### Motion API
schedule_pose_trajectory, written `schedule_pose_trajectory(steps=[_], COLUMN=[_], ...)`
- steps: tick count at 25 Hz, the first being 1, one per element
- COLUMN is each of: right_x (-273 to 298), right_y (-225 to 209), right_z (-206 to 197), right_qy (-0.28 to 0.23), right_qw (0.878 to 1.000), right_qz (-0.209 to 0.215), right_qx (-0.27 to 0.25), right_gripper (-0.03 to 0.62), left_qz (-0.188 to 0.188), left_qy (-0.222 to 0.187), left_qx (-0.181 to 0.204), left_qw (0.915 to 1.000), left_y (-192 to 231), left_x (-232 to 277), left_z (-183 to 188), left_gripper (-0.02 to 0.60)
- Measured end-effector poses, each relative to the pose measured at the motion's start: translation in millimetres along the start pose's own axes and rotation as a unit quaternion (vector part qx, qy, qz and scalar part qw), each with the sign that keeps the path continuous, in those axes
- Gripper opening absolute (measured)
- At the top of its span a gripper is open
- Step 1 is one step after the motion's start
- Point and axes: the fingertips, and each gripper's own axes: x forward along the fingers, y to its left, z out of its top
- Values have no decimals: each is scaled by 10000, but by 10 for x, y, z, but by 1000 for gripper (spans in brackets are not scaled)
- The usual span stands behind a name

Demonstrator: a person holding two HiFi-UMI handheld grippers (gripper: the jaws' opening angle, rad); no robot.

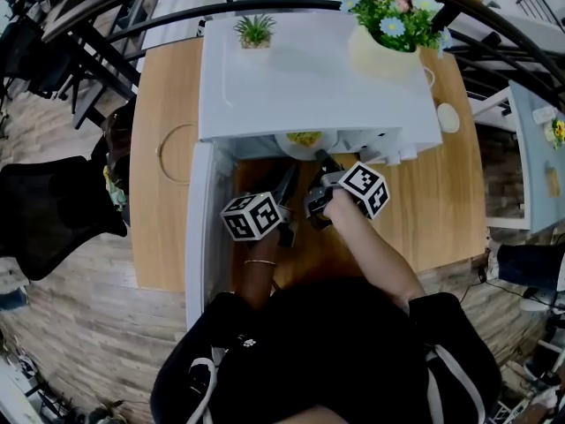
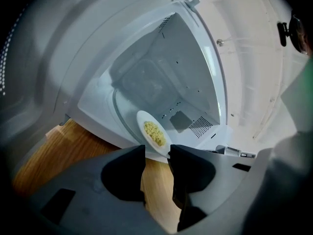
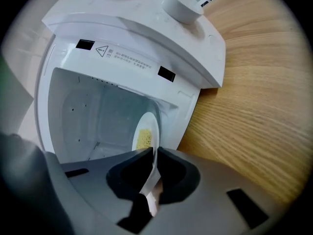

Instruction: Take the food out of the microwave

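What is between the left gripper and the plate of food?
Only bare wooden table separates left gripper from plate, in the left gripper view.

**Q:** From my console, what carries the things?
**A:** I see a wooden table (image 1: 424, 210). The white microwave (image 1: 300, 87) stands mid-table toward the far edge.
**Q:** And at the sides?
**A:** I make out a thin ring (image 1: 163, 153) near the left edge and a small white round object (image 1: 448, 117) near the right edge.

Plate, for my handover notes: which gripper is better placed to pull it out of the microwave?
Right. The right gripper is shut on the plate rim; the left gripper is open and gripping nothing.
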Motion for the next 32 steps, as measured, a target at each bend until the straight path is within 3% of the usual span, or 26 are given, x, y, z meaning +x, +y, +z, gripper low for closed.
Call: schedule_pose_trajectory(steps=[18,23,32], right_x=[-335,-436,-757], right_y=[-58,-49,109], right_z=[-63,-43,-1], right_qy=[346,443,683], right_qw=[9975,9972,9924], right_qz=[446,532,996], right_qx=[414,284,-221], right_gripper=[12,12,18], left_qz=[-27,-184,-247], left_qy=[146,-1,-286], left_qx=[-414,-659,-498], left_qw=[9990,9977,9980], left_y=[-12,-119,-470], left_x=[191,133,-64], left_z=[-155,-190,-218], left_gripper=[134,107,100])
